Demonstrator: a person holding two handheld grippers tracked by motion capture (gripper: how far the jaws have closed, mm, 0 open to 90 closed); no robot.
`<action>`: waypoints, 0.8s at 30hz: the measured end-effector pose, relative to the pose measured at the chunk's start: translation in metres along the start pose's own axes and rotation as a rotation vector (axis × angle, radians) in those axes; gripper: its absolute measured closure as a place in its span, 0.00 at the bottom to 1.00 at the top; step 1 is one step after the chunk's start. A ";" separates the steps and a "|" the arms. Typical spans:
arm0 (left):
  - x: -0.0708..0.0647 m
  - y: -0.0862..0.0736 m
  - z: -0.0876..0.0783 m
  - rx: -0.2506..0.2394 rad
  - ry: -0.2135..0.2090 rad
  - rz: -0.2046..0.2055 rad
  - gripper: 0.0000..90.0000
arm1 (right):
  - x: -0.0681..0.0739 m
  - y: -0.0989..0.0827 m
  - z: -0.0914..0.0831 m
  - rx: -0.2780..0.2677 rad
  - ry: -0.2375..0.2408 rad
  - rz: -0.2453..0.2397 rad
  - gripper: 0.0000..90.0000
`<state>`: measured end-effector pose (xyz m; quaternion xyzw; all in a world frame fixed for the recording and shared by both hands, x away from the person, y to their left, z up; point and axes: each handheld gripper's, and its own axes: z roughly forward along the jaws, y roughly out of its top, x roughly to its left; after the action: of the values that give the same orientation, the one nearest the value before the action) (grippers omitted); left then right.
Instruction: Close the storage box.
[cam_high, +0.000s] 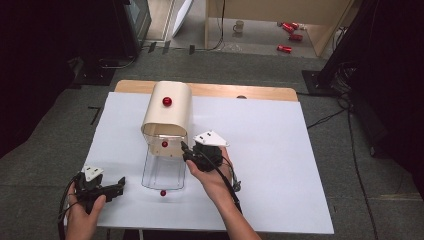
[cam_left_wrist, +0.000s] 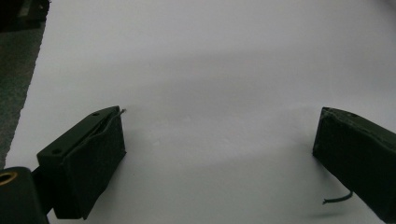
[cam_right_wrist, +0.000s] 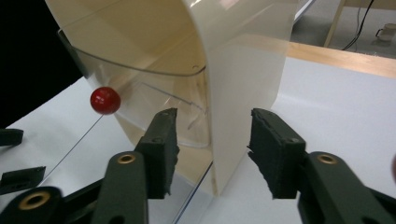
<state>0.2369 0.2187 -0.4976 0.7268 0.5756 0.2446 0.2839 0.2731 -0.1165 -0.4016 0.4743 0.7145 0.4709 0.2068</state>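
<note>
Cream bread box (cam_high: 167, 110) with clear roll front (cam_high: 164, 167) and red knob (cam_right_wrist: 105, 100), standing left of centre on the white table (cam_high: 270, 150), front edge toward the person. Right gripper (cam_right_wrist: 212, 140) at its right wall, jaws apart astride that wall's edge, pads not pressing. Left gripper (cam_high: 111, 189) low at the near left corner, jaws wide apart over bare tabletop
</note>
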 end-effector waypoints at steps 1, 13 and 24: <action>0.000 0.000 0.000 0.000 0.000 0.000 0.03 | 0.001 -0.002 0.000 0.005 0.008 0.003 0.47; 0.000 0.000 0.000 -0.003 0.000 -0.003 0.03 | 0.013 -0.032 -0.011 0.073 0.112 0.019 0.02; 0.000 0.000 0.000 -0.001 0.000 -0.001 0.03 | 0.038 -0.063 -0.017 0.116 0.142 0.021 0.00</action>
<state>0.2368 0.2185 -0.4978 0.7263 0.5759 0.2449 0.2843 0.2127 -0.0981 -0.4426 0.4584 0.7484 0.4633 0.1229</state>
